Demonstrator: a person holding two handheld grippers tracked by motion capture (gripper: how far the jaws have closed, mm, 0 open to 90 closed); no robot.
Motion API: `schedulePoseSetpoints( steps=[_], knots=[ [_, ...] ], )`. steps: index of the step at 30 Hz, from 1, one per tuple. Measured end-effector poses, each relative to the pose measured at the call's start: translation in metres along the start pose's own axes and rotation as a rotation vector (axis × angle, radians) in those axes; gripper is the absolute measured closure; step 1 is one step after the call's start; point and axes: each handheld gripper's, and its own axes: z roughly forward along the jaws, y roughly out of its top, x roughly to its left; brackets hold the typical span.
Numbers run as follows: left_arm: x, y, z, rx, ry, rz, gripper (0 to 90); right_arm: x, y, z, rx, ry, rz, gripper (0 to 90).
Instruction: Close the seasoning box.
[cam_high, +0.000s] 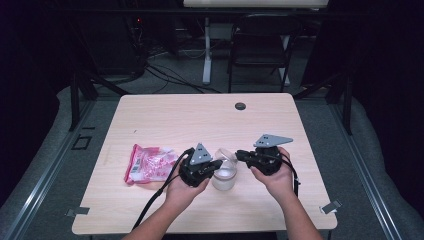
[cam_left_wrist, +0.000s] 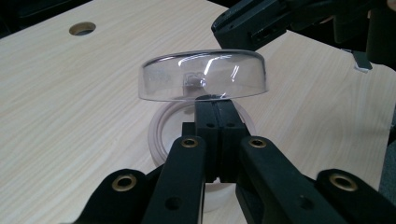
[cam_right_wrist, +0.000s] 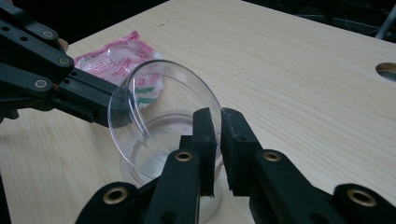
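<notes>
Clear domed lid (cam_left_wrist: 204, 76) pinched by left gripper (cam_left_wrist: 215, 105), round frosted cup (cam_high: 223, 176) beneath

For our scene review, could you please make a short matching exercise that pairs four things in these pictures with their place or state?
Things:
1. clear lid
2. pink packet
3. container
4. right claw

Places or states:
A. lies flat at the table's left
B. stands open between the two hands
C. pinched at its edge in the left claw, held tilted
D. slightly open, grips nothing

Pairs: 1-C, 2-A, 3-B, 4-D
</notes>
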Motion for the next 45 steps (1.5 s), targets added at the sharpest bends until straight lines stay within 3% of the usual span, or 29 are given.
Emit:
schedulePoseSetpoints(
  steps=[15, 28, 34, 45],
  knots=[
    [0.001, -0.019, -0.002, 0.023, 0.005, -0.021, 90.0, 0.007, 0.000, 0.007, 0.021, 0.024, -0.031, 83.4],
    [0.005, -0.034, -0.006, 0.058, 0.019, -0.026, 90.0, 0.009, -0.001, 0.010, 0.029, 0.030, -0.030, 83.3],
    [0.013, -0.041, -0.013, 0.057, 0.038, -0.053, 89.3, 0.008, -0.002, 0.009, 0.027, 0.025, -0.027, 82.2],
    [0.034, -0.049, -0.034, 0.017, 0.075, -0.095, 69.4, 0.006, -0.001, 0.007, 0.023, 0.014, -0.022, 76.5]
  ],
)
